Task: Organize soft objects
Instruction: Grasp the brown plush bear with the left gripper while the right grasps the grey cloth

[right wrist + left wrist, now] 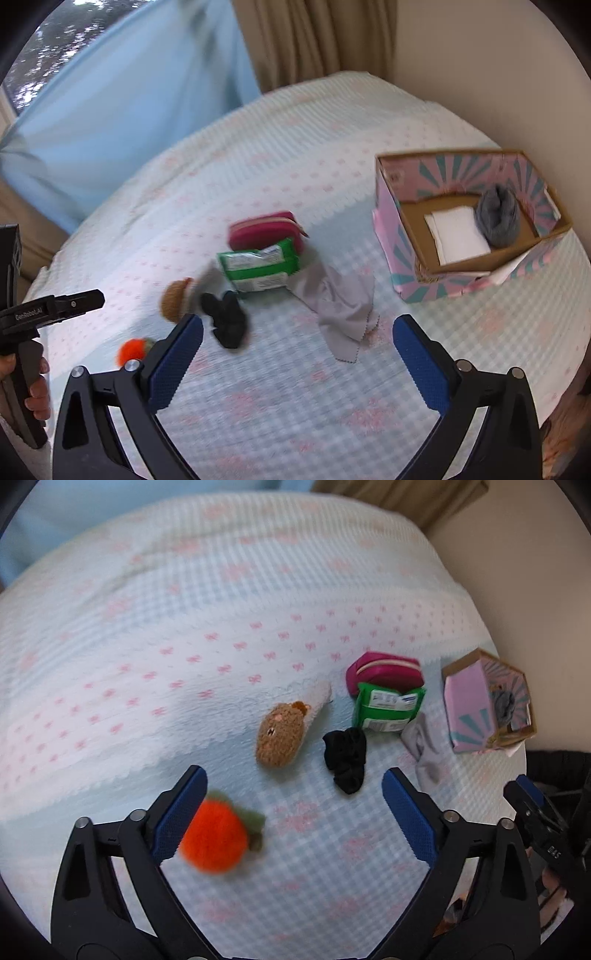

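Note:
On the bed lie an orange plush fruit (213, 837), a brown crocheted toy (279, 735), a black scrunchie (345, 758), a grey cloth (423, 748), a green wipes pack (386, 707) and a magenta pouch (384, 671). A pink cardboard box (406, 236) at the right holds a grey soft item (498, 216) and a white sheet. My left gripper (295, 814) is open above the bed, its left finger beside the orange fruit. My right gripper (297, 354) is open and empty, near the grey cloth (341, 306) and black scrunchie (227, 321).
The bed cover (295, 406) is pale checked fabric with pink bows. A wall and beige curtain (314, 37) stand behind the bed, a blue curtain (122, 110) at the left. The bed's right edge drops off just past the box.

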